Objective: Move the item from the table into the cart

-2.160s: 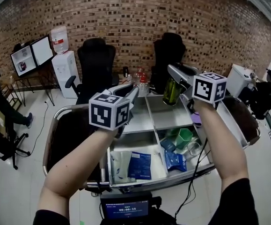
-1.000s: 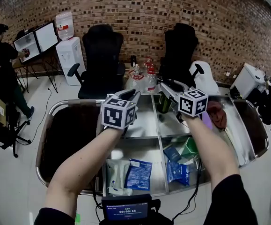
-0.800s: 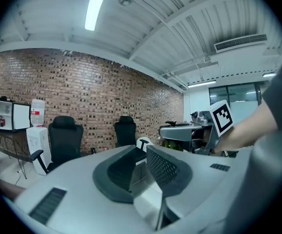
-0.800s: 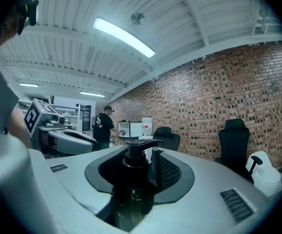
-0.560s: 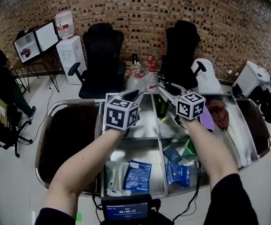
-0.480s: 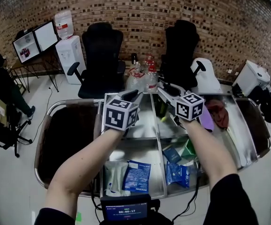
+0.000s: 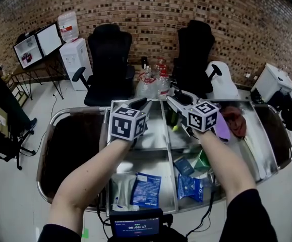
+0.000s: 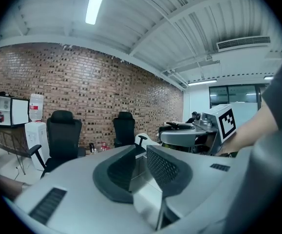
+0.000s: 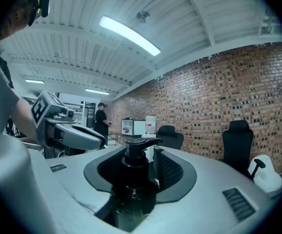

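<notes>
Pump bottle [image 9: 136, 156]: dark green with a black pump head, upright at the rear right compartment of the cart [image 7: 158, 135]. Right gripper [image 9: 138, 173]: jaws part-open, clamped on the bottle. Left gripper [image 8: 141, 167]: jaws apart, empty, alongside over the rear left compartment. Blue packets [image 7: 146, 188]: front compartments.

No text is legible; digits on the small screen [image 7: 134, 227] are too blurred to read.

Your right gripper [image 7: 178, 104] is covering most of the pump bottle [image 9: 135, 168] above the cart [image 7: 80, 111]. In the right gripper view its base is running off the lower edge. Print on the blue packets [image 7: 146, 189] inside the cart is showing too small to read.
</notes>
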The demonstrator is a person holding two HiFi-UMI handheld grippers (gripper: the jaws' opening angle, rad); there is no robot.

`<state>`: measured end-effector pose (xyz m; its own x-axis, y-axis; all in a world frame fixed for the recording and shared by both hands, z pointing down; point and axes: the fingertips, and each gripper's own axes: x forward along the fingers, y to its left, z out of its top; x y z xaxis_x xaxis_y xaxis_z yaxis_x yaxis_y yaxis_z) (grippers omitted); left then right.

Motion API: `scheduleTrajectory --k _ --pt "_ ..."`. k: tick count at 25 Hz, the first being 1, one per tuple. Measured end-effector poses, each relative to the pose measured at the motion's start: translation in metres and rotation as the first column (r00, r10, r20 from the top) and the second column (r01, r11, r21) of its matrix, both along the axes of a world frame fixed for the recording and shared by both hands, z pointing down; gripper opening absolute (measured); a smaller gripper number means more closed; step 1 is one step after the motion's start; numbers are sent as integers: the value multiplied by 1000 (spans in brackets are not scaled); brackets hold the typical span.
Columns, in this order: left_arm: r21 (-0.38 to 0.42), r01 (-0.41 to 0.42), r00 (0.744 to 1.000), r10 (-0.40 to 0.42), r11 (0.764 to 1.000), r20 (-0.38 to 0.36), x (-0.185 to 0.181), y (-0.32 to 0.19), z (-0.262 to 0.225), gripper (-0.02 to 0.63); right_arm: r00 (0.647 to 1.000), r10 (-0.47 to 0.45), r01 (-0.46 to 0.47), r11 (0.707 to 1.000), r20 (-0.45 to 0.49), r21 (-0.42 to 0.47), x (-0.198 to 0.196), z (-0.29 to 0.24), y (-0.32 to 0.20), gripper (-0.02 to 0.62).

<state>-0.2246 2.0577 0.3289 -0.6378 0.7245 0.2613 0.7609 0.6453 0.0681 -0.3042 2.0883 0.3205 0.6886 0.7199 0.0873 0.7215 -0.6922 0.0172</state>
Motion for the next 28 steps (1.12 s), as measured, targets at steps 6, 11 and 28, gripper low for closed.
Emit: scheduleTrajectory --k 6,11,28 --pt "0 7 1000 -7 1000 5 -9 -2 -7 83 1000 14 -14 1000 22 19 -14 -1 -1 204" --pt "-9 20 1000 -20 1000 14 9 -14 -19 83 999 41 -42 998 20 36 -13 -12 -14 229" --pt "-135 -35 997 45 990 70 22 -208 -107 81 991 131 -131 990 -10 -48 -72 -116 -228 227"
